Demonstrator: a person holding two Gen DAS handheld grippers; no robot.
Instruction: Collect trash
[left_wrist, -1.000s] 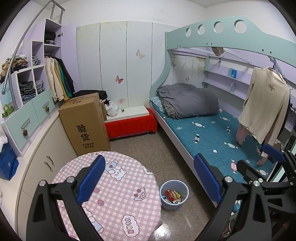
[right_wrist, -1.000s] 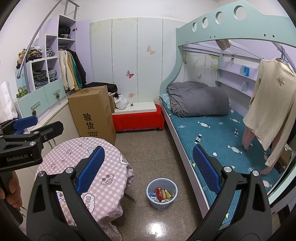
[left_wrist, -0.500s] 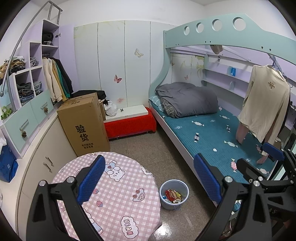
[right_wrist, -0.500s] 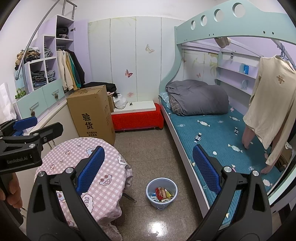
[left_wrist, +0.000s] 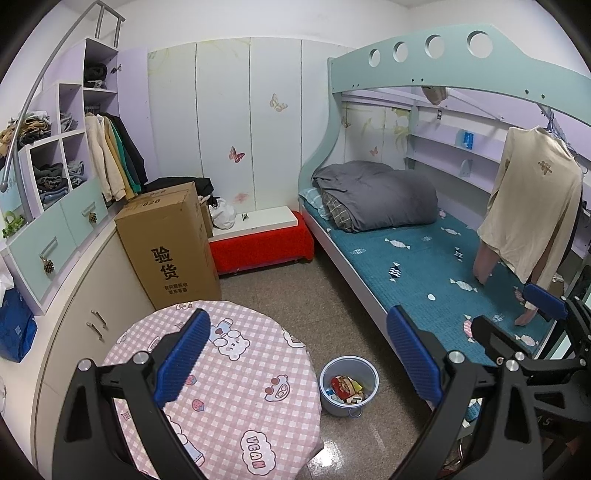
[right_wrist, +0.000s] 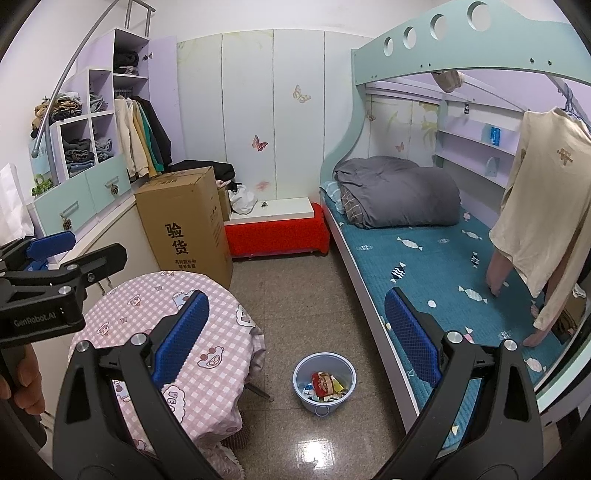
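Trash (left_wrist: 346, 386) sits in floor bin (left_wrist: 349, 384); bench (left_wrist: 221, 373) bare. Left tongs (left_wrist: 297, 363) and right tongs (right_wrist: 295, 341) both apart, empty, hovering. Looks finished or scanning; next, check floor.

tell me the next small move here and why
Probably lower the right gripper toward the blue bin on the floor. Both grippers hang high with jaws wide open and empty, the bin already holds wrappers, and no loose trash shows on the pink checked table, so the bin looks like the likeliest target.
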